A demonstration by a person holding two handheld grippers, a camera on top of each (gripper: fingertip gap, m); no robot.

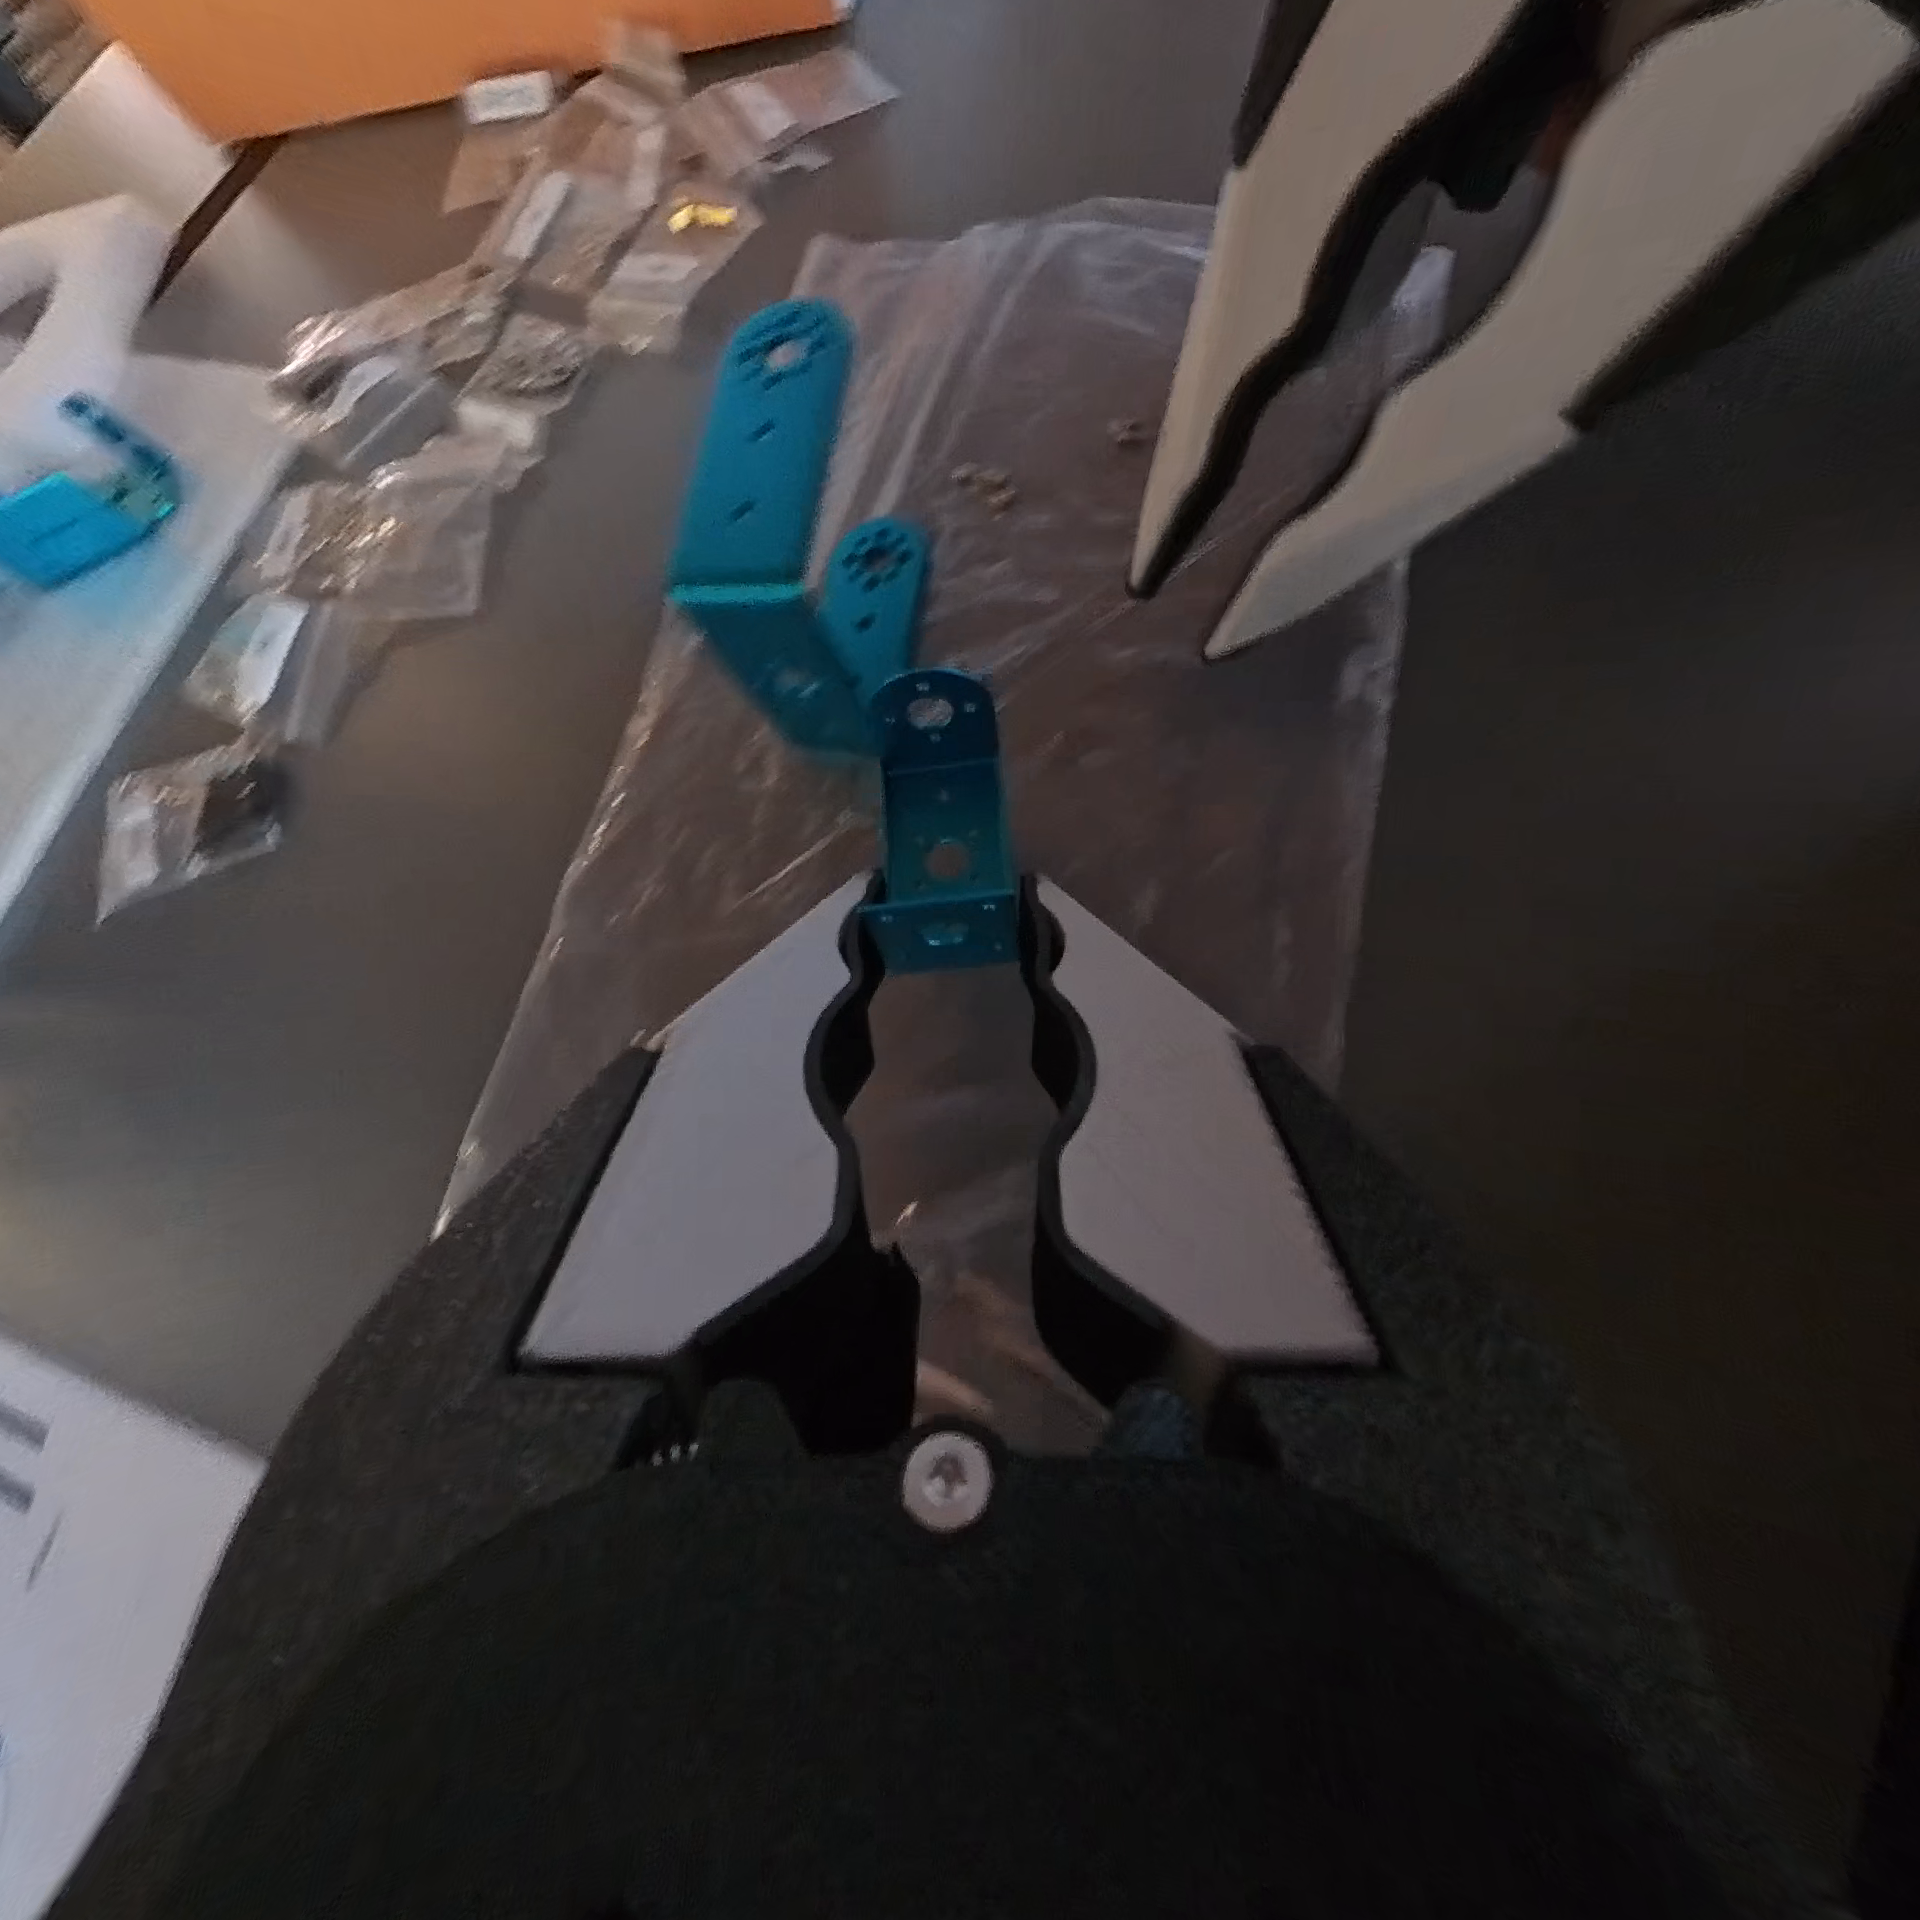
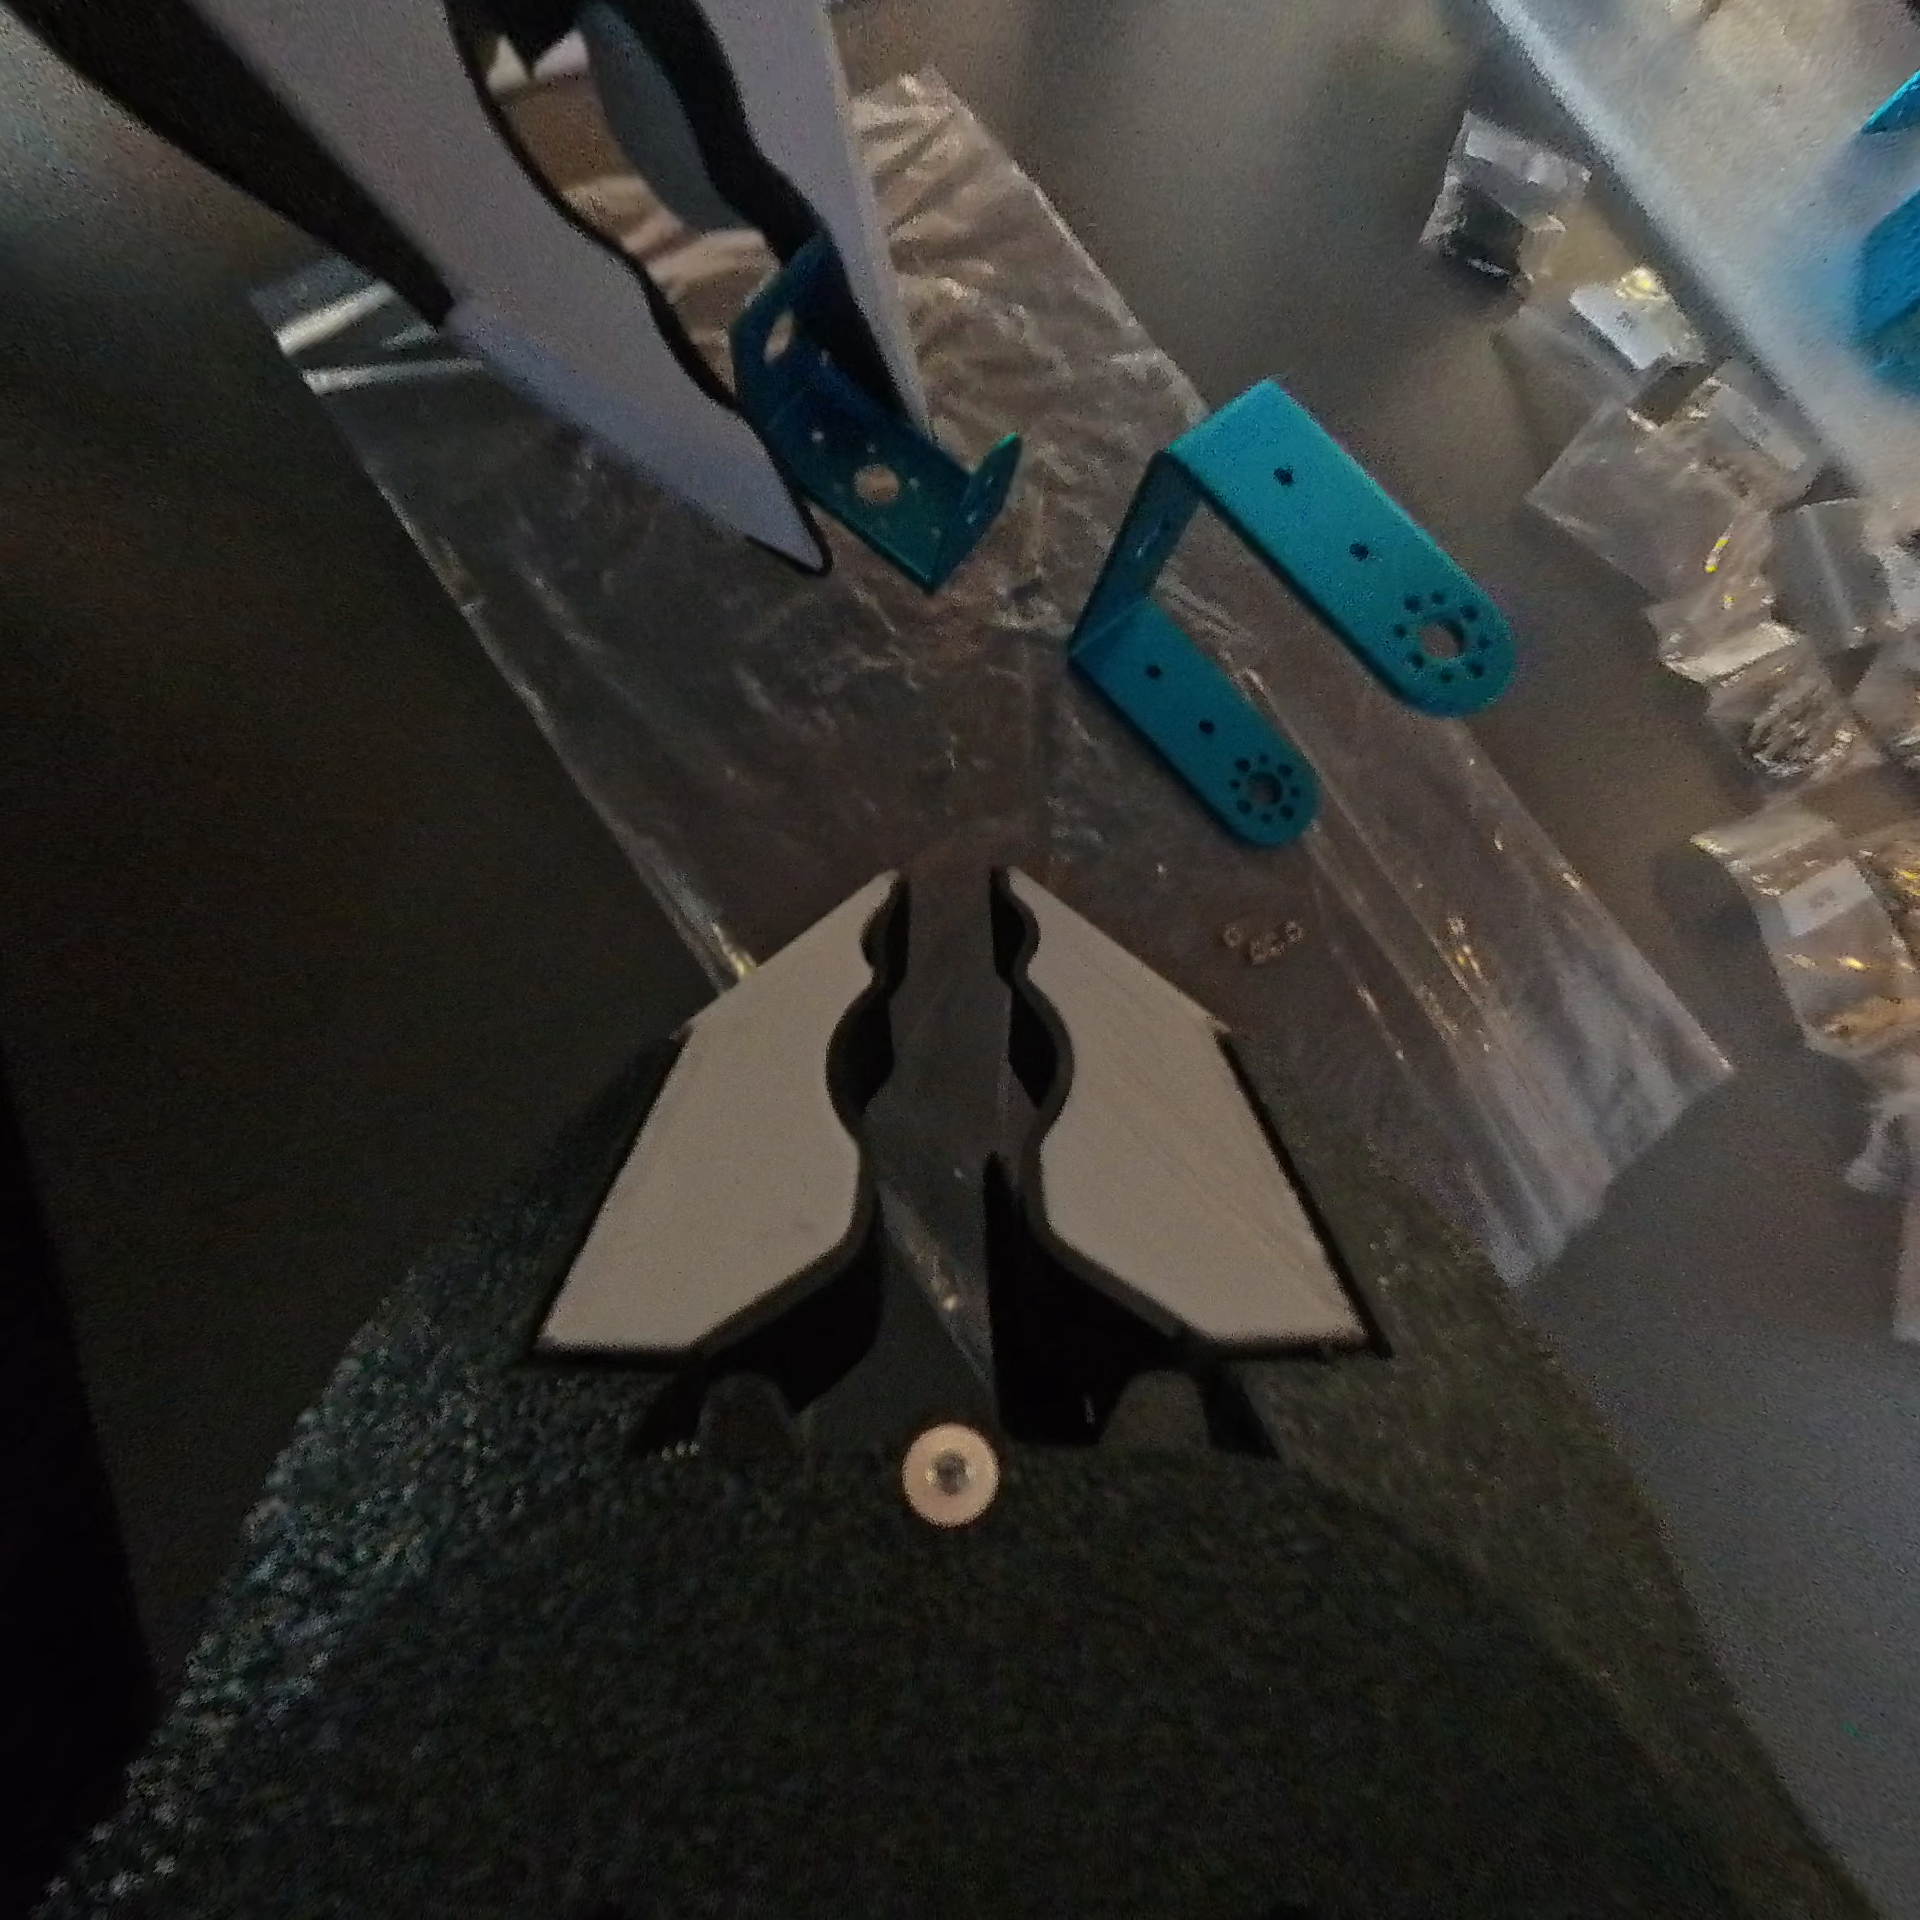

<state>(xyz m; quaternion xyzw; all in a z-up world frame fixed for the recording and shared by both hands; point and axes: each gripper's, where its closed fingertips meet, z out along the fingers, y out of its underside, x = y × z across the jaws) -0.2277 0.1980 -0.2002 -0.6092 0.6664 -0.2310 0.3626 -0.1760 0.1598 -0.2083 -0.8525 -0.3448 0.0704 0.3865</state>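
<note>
My left gripper (image 1: pixel 951 904) is shut on a small blue perforated metal bracket (image 1: pixel 940 821), pinched at its near end between the fingertips and held above a clear plastic sheet (image 1: pixel 1143 779). A larger blue U-shaped bracket (image 1: pixel 769 520) lies on its side on the sheet just beyond it. My right gripper (image 2: pixel 951 883) is empty, its jaws a narrow gap apart, hovering over the sheet (image 2: pixel 831 675). It also shows in the left wrist view (image 1: pixel 1184 618). The right wrist view shows the left gripper (image 2: pixel 862 488) holding the small bracket (image 2: pixel 883 478), left of the U-bracket (image 2: pixel 1299 582).
Several small screws (image 2: pixel 1273 940) lie on the sheet near the right gripper. Many clear bags of hardware (image 1: pixel 395 499) cover the dark table to the left. A white tray with blue parts (image 1: pixel 73 520), an orange box (image 1: pixel 416 52) and a white paper (image 1: pixel 83 1558) lie around them. The grippers' ends are close to 7 cm from one another.
</note>
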